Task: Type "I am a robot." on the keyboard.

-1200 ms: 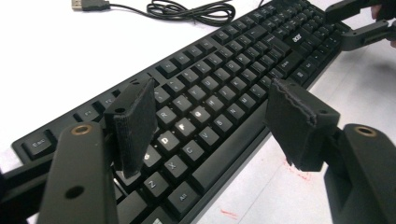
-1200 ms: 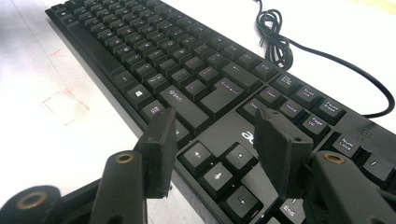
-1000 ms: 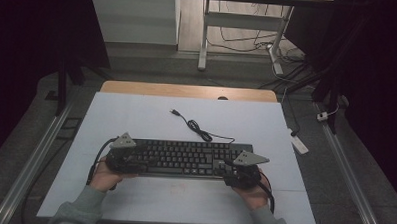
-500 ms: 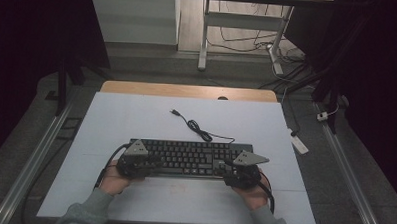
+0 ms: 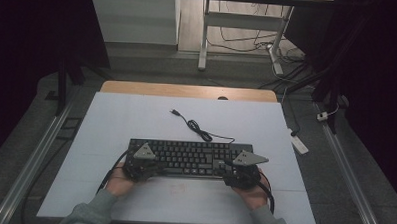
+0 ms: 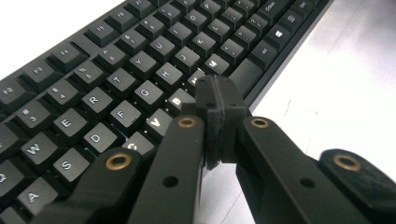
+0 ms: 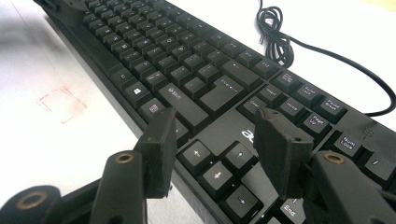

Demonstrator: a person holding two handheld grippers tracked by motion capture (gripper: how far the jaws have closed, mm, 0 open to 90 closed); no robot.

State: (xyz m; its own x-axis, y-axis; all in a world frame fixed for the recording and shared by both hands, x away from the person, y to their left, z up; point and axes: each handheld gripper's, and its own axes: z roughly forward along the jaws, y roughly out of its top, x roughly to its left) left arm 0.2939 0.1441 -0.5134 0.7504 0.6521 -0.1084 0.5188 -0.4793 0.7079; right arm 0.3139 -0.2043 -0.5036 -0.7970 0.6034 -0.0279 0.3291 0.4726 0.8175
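A black full-size plastic keyboard (image 5: 190,158) with white legends lies flat on the white-topped desk (image 5: 136,115), parallel to its near edge and a little nearer that edge than the far one, with its thin black cable (image 5: 196,128) trailing in a loose knot toward the far edge. The left claw (image 6: 215,100) has its pads pressed together on nothing and its tip poised over the bottom letter row, close to the B and N keys; whether it actually touches a key I cannot tell. The right claw (image 7: 212,135) stands wide open over the arrow-key cluster at the keyboard's right end, holding nothing. The step in hand looks like key pressing with the closed left tip while the right waits at the ready. The next move likely calls for a short, straight push down on one key, centred so the tip does not catch a neighbour. Room is generous: bare desk lies beyond the keyboard's left and right ends and along the near edge, where a faint red square mark (image 7: 61,103) shows; only the cable clutters the far side.
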